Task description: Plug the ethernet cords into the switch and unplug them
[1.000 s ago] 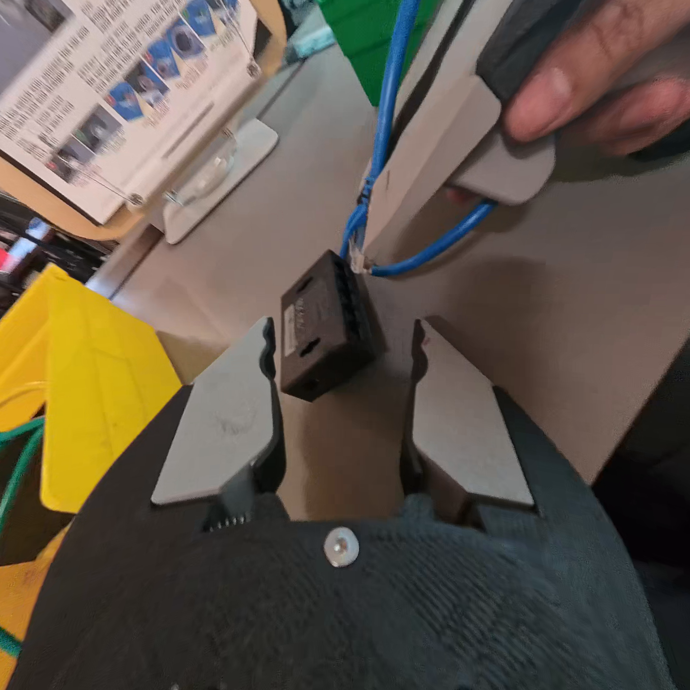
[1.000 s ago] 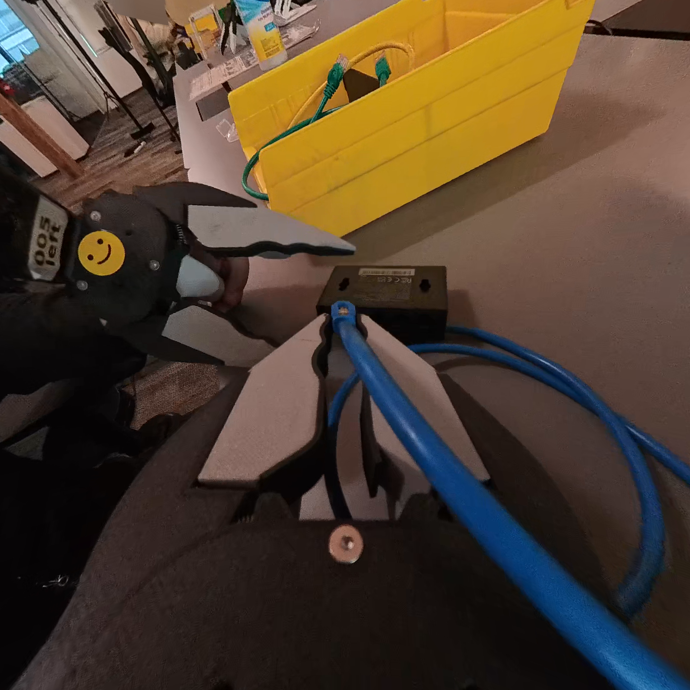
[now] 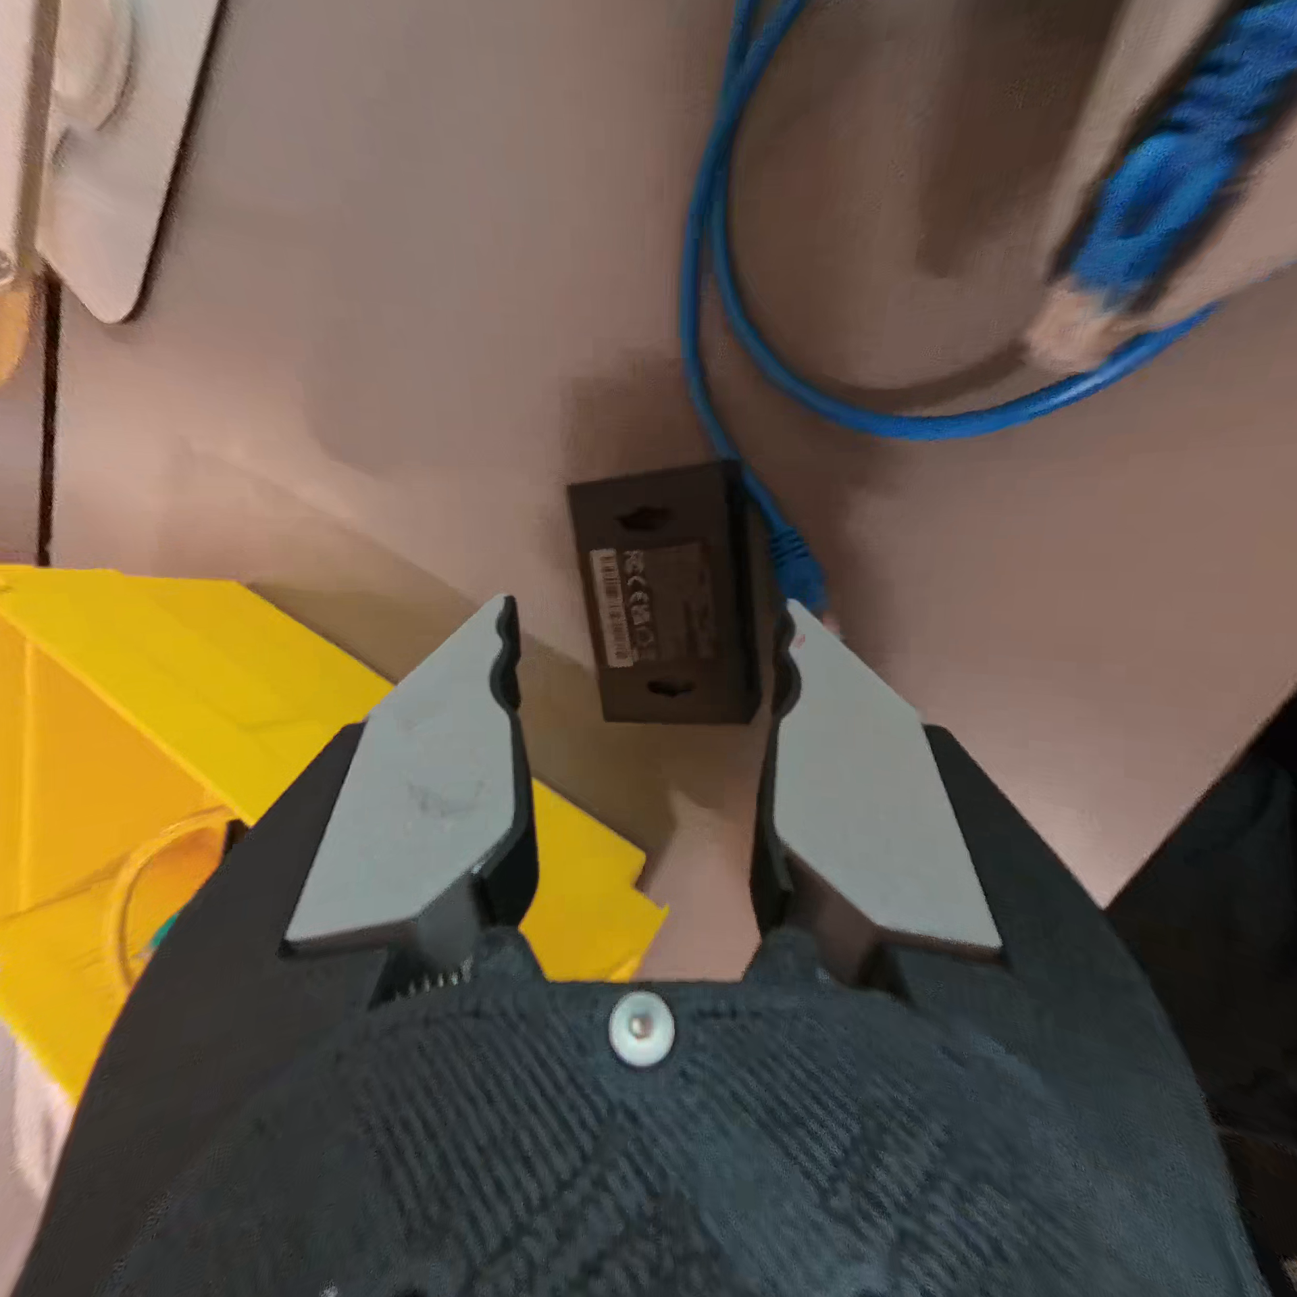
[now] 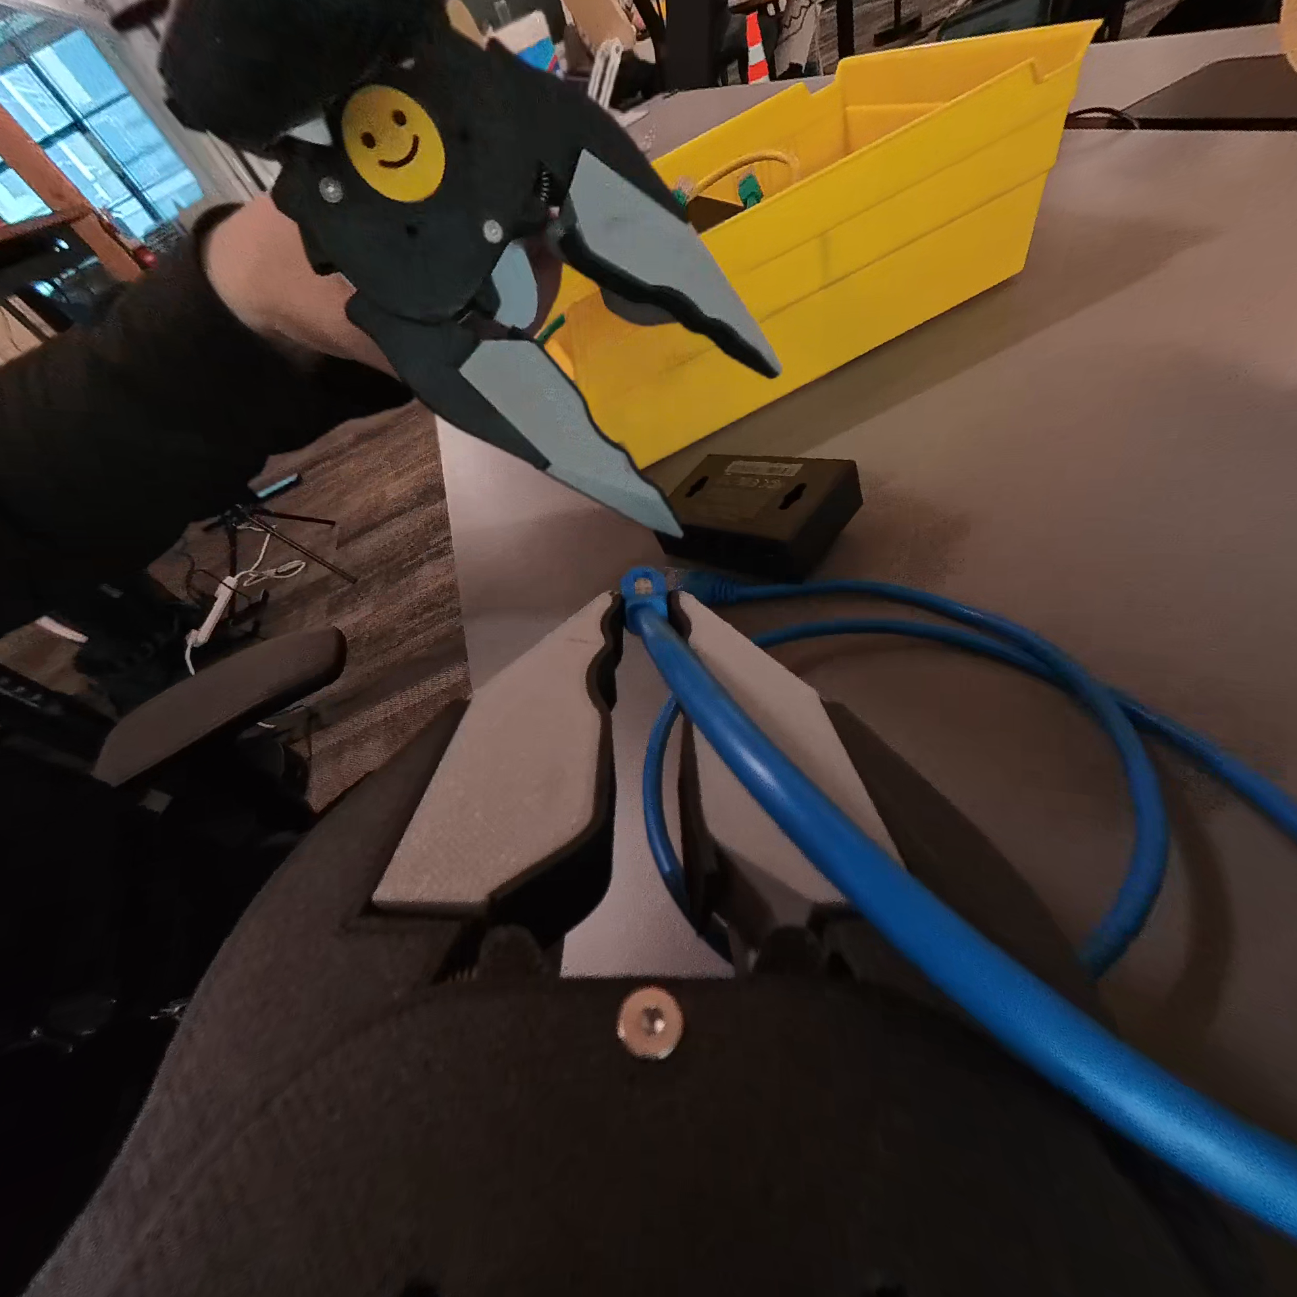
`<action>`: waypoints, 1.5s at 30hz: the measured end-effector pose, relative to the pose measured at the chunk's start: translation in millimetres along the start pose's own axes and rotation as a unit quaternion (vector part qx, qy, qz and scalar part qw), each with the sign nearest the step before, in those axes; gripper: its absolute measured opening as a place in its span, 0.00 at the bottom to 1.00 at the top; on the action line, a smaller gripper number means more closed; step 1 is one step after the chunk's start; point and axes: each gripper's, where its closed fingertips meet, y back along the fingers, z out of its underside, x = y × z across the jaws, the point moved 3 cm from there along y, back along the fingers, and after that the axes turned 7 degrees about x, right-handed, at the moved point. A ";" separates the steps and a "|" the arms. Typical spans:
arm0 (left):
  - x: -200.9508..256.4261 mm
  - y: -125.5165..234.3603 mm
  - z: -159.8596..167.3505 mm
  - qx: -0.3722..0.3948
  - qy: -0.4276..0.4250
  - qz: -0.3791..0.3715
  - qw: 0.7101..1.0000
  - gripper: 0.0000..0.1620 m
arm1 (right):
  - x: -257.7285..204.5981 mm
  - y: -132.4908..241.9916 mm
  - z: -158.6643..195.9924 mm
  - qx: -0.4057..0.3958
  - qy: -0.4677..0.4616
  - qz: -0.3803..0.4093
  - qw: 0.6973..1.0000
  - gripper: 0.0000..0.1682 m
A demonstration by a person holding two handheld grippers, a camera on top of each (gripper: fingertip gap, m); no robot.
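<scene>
Switch [image 3: 667,596] flat on table [image 3: 421,351], label side up, at 12 o'clock between spread jaws of left gripper [image 3: 646,632]; blue plug [image 3: 800,568] beside it at 3 o'clock. Right gripper [image 4: 642,596] clamped on blue cord [image 4: 807,772], switch at 1 o'clock, yellow bin [image 4: 877,231] beyond.

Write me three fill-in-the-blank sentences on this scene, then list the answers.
1. The right gripper is shut on the ____ cord.
2. The left gripper hangs ____ above the switch, holding nothing.
3. The bin behind the switch is ____ in colour.

Answers: blue; open; yellow
</scene>
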 end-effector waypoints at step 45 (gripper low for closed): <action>11.6 18.6 -8.4 0.088 0.196 0.130 0.968 0.24 | 16.2 -16.8 -16.4 -0.041 0.036 0.088 0.995 0.06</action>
